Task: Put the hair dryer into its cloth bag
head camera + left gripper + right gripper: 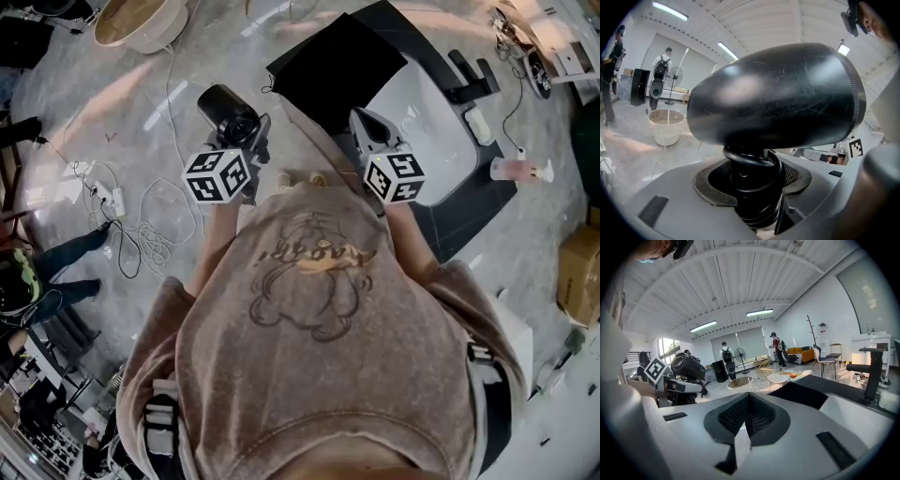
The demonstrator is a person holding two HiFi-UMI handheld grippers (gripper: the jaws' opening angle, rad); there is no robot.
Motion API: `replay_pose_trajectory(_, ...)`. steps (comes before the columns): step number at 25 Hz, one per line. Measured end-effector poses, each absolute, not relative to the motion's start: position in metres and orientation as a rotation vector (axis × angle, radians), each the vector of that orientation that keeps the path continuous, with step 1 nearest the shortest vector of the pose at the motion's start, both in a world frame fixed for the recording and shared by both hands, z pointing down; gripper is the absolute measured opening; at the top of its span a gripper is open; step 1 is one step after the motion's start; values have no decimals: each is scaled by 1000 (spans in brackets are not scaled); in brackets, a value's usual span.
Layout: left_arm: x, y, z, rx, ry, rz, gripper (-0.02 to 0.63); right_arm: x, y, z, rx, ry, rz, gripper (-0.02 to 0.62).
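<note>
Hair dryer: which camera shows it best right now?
The left gripper view: the hair dryer fills the frame, its cord-wrapped handle clamped in the left gripper. The head view shows it small from above; the right gripper view gives only a distant side glimpse.

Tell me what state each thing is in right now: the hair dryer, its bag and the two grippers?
hair dryer: held in the air, cord coiled round its handle.
cloth bag: lying flat on the white table, dryer not inside.
left gripper: shut on the hair dryer's handle.
right gripper: shut, nothing between its jaws.
</note>
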State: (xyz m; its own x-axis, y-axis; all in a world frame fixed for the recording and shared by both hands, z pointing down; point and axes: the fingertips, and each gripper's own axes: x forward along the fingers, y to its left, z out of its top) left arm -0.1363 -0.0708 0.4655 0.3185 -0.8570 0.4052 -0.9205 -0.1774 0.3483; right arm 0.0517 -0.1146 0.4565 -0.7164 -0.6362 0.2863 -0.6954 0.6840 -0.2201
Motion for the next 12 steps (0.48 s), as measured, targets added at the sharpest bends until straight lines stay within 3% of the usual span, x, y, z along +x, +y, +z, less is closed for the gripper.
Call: replay_pose_trajectory(12, -128, -77, 476, 2104, -1466, 172, 242, 48, -114, 458, 1146, -2673, 458, -1)
